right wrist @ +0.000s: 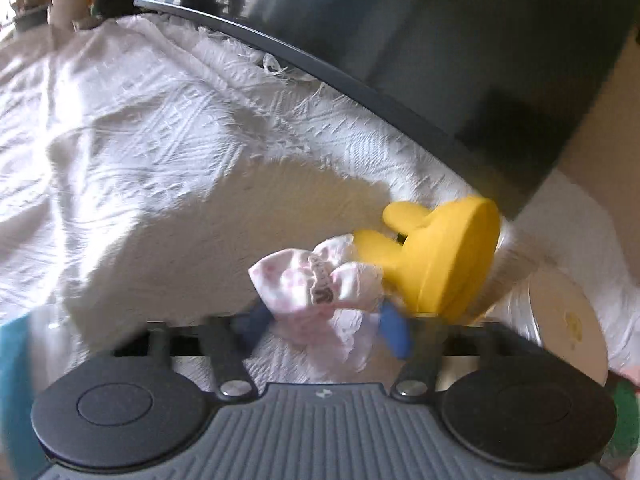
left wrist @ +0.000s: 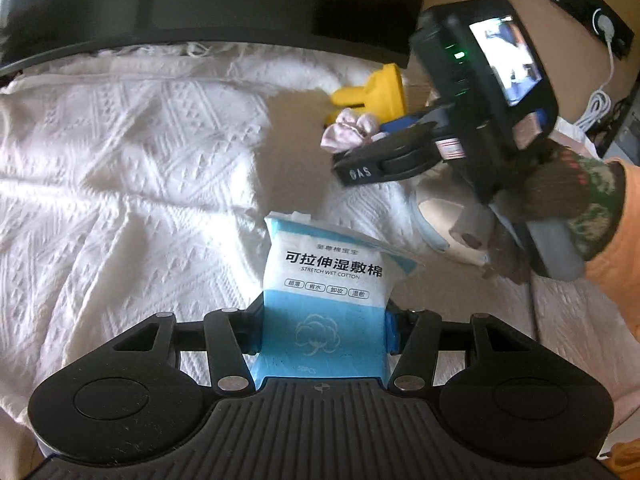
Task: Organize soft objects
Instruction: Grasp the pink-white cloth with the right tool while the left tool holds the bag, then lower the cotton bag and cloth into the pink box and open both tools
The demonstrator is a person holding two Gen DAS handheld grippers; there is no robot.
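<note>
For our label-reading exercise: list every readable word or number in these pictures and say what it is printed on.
"可拉伸湿敷棉" and "STRETCH WET COTTON": blue-and-white plastic cotton pack.
"50PCS": same pack, faint.
Its four small boxed labels and its top line: too small.
"0AS", roughly: black body of the right hand-held gripper.
Tag on pink-and-white cloth bundle: blurred.

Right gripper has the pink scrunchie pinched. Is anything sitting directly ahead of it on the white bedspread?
Yes. The yellow rubber toy lies right beyond the pink scrunchie held in the right gripper, against the dark curved panel. A white roll lies to its right. The white bedspread to the left looks bare.
</note>
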